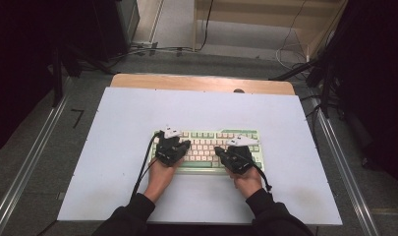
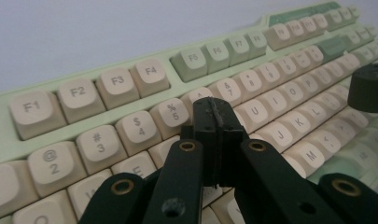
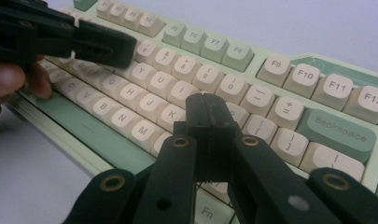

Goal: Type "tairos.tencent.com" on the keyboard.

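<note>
One keyboard lies on one white board, which rests on one wooden table. Two grippers are over the keyboard, the left gripper and the right gripper, each held by one hand, so two hands: the left hand and the right hand. Each gripper has two black jaws, four in all. One cable trails from each gripper, two together.

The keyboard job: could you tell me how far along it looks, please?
Done: both hands are at the keyboard, each gripper with its jaws shut. In hand: the left gripper hangs over the keys near 5 and 6, and the right gripper over those near K and L. Whether any key is pressed cannot be told; the typing itself looks left.
</note>
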A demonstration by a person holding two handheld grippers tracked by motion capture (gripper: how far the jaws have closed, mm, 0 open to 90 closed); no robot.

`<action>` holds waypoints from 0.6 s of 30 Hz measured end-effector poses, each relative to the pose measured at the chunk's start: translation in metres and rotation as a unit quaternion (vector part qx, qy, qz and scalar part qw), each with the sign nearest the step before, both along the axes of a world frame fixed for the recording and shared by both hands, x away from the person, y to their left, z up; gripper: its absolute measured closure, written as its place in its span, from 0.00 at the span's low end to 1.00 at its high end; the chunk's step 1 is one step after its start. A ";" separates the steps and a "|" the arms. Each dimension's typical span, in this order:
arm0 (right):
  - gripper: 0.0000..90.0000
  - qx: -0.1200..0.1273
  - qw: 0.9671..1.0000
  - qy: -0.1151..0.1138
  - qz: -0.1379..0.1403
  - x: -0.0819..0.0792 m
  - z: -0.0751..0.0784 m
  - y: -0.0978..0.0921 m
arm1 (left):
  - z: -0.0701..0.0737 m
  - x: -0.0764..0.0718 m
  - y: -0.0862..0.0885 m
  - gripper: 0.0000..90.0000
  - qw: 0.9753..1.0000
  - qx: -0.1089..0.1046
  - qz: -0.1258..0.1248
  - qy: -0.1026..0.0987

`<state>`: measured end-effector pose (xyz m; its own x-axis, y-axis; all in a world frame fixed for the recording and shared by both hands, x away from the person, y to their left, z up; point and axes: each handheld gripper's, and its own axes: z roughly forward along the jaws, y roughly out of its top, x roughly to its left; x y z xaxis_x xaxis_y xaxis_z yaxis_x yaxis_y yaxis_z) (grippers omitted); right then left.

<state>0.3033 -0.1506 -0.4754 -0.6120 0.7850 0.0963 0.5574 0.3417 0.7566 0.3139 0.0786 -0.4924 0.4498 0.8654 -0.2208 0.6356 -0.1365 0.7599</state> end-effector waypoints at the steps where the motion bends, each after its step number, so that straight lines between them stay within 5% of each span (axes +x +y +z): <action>1: 0.97 0.000 1.000 0.000 0.000 0.000 0.000 0.000 | 0.000 -0.001 -0.001 1.00 1.000 0.001 0.001 -0.002; 8: 0.97 0.000 1.000 0.001 0.001 0.000 0.000 0.000 | 0.009 -0.005 0.005 1.00 1.000 -0.014 0.011 -0.024; 18: 0.97 0.001 1.000 -0.001 0.000 0.000 0.001 0.000 | 0.013 -0.011 0.018 1.00 0.999 -0.022 0.021 -0.028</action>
